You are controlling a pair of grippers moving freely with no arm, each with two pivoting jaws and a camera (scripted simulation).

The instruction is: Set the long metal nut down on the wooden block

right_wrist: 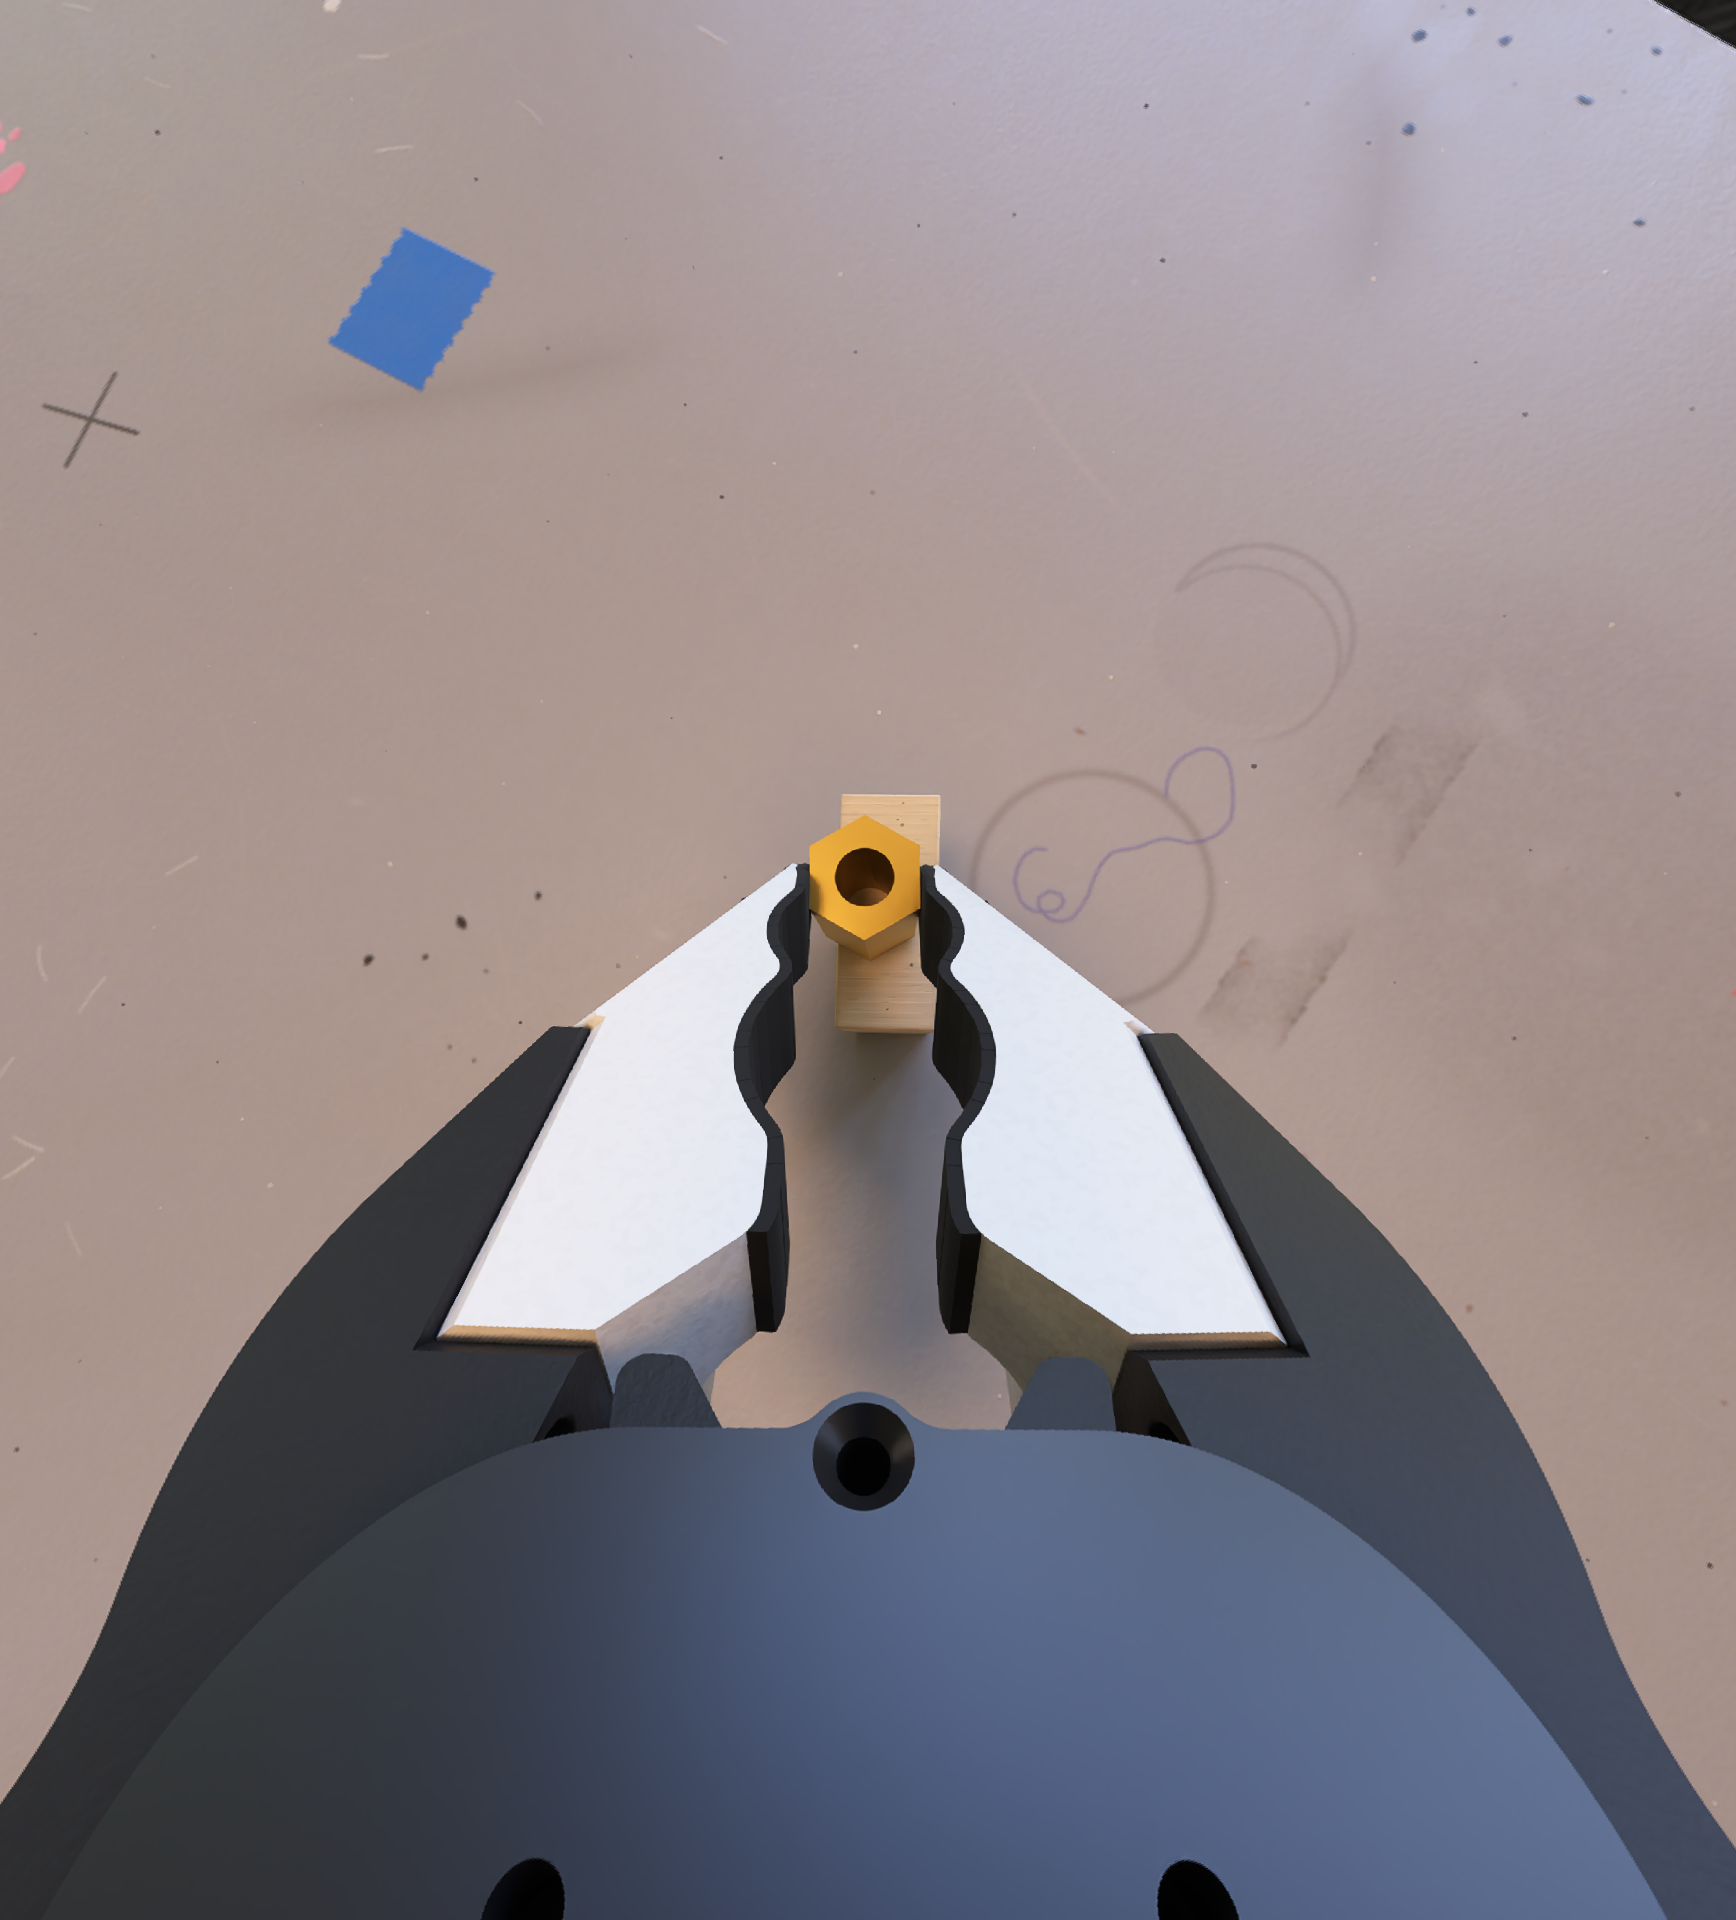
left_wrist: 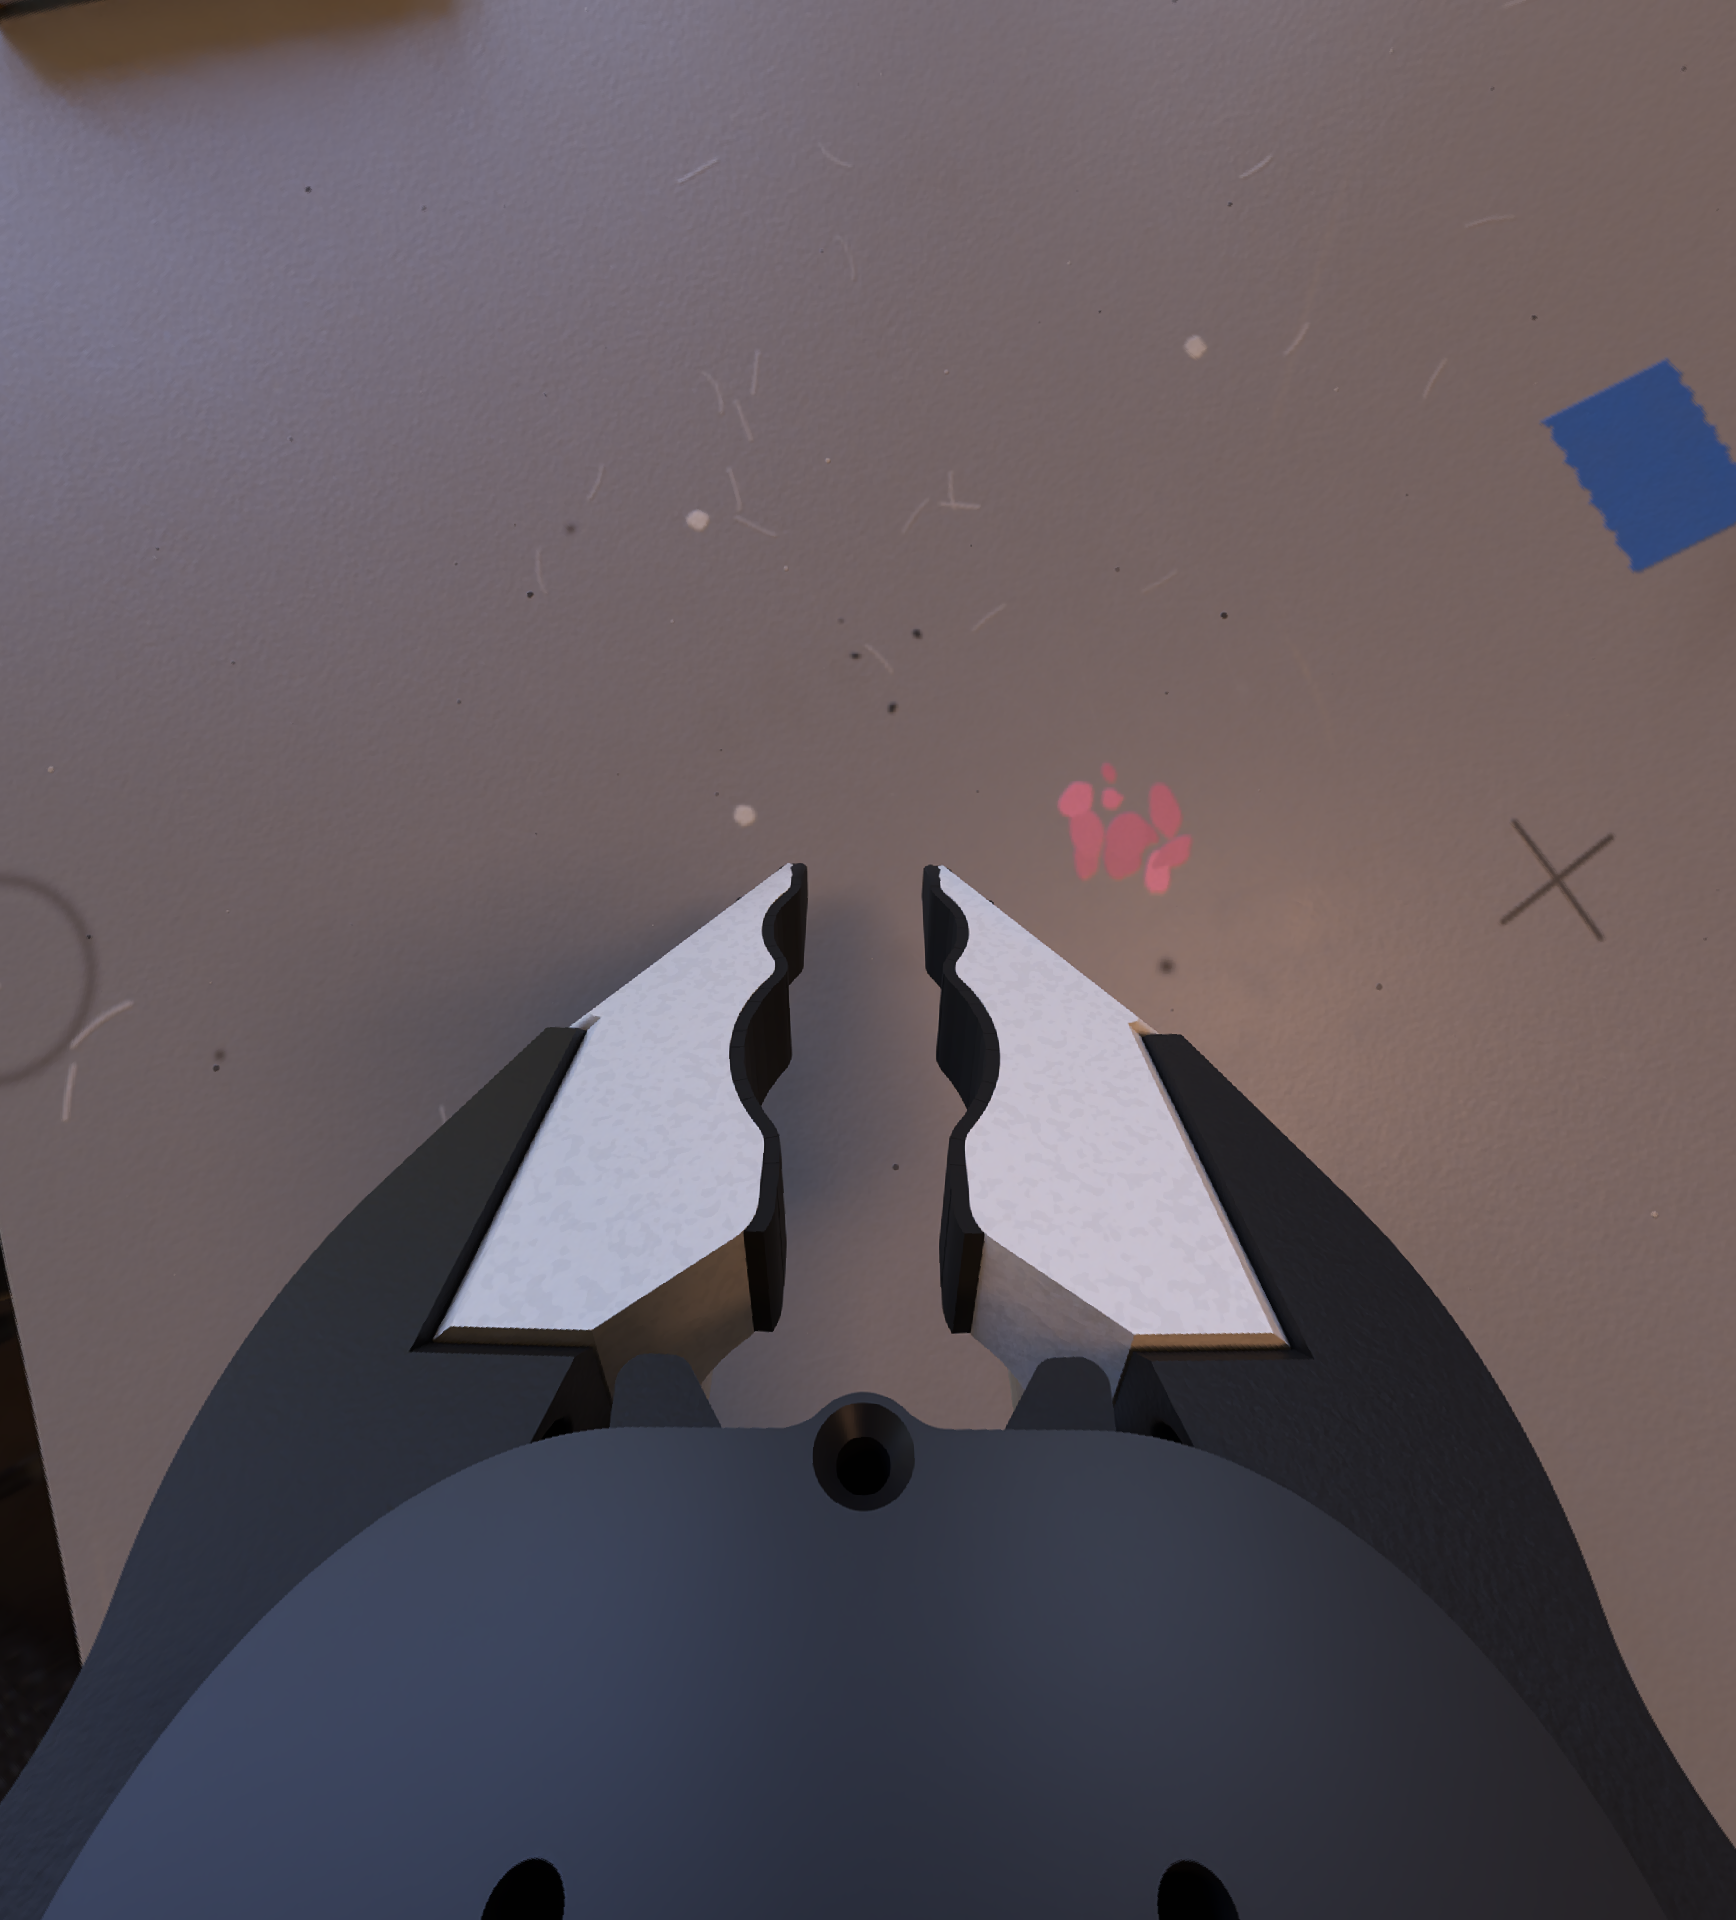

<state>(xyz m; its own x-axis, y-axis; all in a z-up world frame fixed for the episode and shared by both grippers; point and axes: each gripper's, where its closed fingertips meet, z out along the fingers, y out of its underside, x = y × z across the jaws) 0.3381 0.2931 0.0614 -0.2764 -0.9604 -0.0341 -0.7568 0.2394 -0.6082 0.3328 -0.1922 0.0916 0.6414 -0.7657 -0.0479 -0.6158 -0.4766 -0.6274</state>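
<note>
Right tool has the brass-yellow long hex nut pinched between its fingertips, bore facing the camera, and directly beyond it lies the pale wooden block. So this looks like the carry-and-lower step: nut lined up over the block, not yet clearly resting on it (whether its far end touches the wood, I cannot tell from this angle).

Next move, by my reading: ease down until the nut seats flat on the block's top, then part the fingers gently so it doesn't roll off the narrow face.

Left tool hangs over bare counter, fingers a narrow gap apart, holding nothing.

Writing or brands? None readable: only a blue tape patch, a pink smear, pencilled crosses and ring stains.
</note>
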